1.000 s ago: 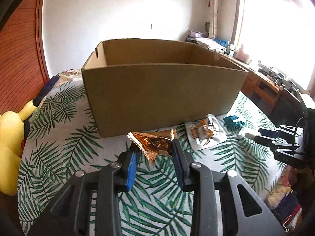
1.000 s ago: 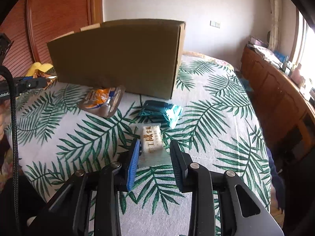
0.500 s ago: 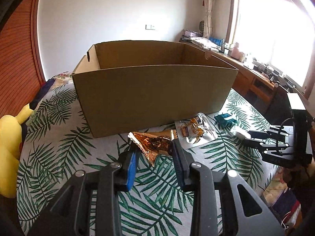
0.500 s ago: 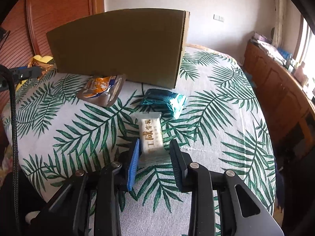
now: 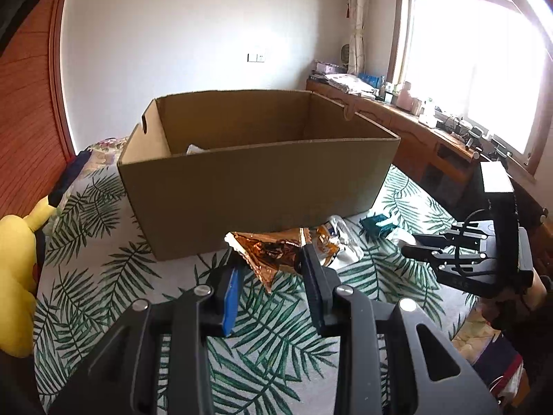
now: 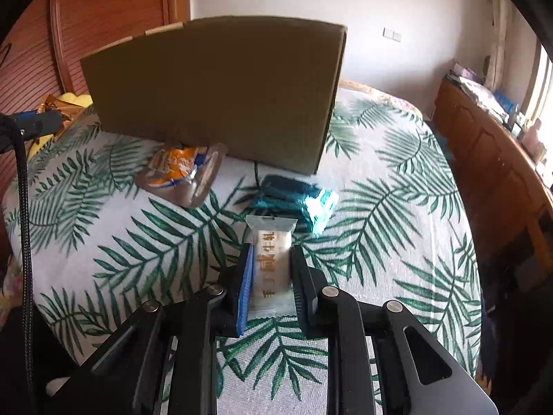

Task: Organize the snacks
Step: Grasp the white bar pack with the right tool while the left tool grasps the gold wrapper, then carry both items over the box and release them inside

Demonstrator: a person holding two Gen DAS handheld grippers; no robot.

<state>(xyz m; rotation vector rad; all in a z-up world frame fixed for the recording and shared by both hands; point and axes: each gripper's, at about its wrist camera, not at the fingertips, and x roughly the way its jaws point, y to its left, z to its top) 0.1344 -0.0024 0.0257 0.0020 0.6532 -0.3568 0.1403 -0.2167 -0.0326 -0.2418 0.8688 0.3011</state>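
Snacks sit around 1 landmark, the open cardboard box (image 5: 262, 186) on the leaf-print cloth (image 6: 397, 214). Left gripper (image 5: 271, 269) clamps a crinkled copper-foil wrapper (image 5: 273, 252), lifted just in front of the box's near wall. Right gripper (image 6: 271, 269) pinches a white wrapped bar (image 6: 271, 259) printed with gold characters, well in front of the box's corner. Between bar and box lies a shiny teal packet (image 6: 293, 200); an orange pouch (image 6: 183, 169) touches the box's base.

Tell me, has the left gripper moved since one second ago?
Yes. The left gripper, holding the gold wrapper, has risen: the box interior now shows.
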